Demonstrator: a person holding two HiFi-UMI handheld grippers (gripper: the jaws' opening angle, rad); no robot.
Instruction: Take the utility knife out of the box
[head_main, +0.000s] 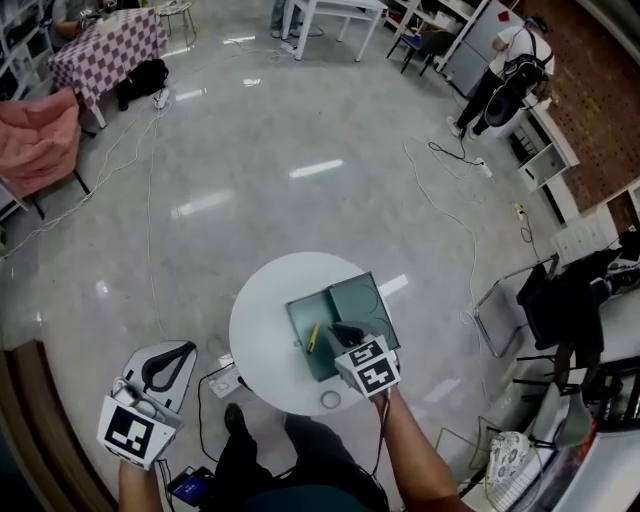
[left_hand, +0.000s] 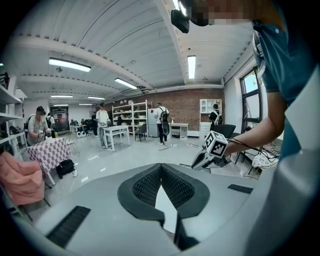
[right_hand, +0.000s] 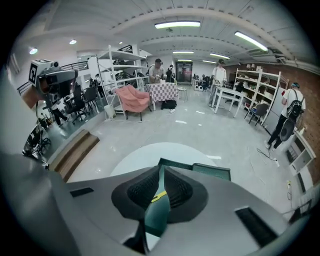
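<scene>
An open dark green box (head_main: 350, 297) lies on the round white table (head_main: 265, 330). A yellow utility knife (head_main: 313, 336) rests in its left half. My right gripper (head_main: 338, 328) hangs over the box just right of the knife, its jaws shut and empty. In the right gripper view, the knife (right_hand: 159, 196) shows through the slit below the touching tips of the right gripper (right_hand: 161, 168), with the box (right_hand: 212, 171) beyond. My left gripper (head_main: 188, 347) is off the table at the lower left, above the floor. Its tips meet with nothing between them (left_hand: 161, 166).
A small ring (head_main: 331, 400) lies at the table's near edge. Cables and a power strip (head_main: 225, 380) lie on the floor beside the table. A chair (head_main: 515, 305) and clutter stand to the right. Far off are a checkered table (head_main: 105, 45) and a person (head_main: 510, 75).
</scene>
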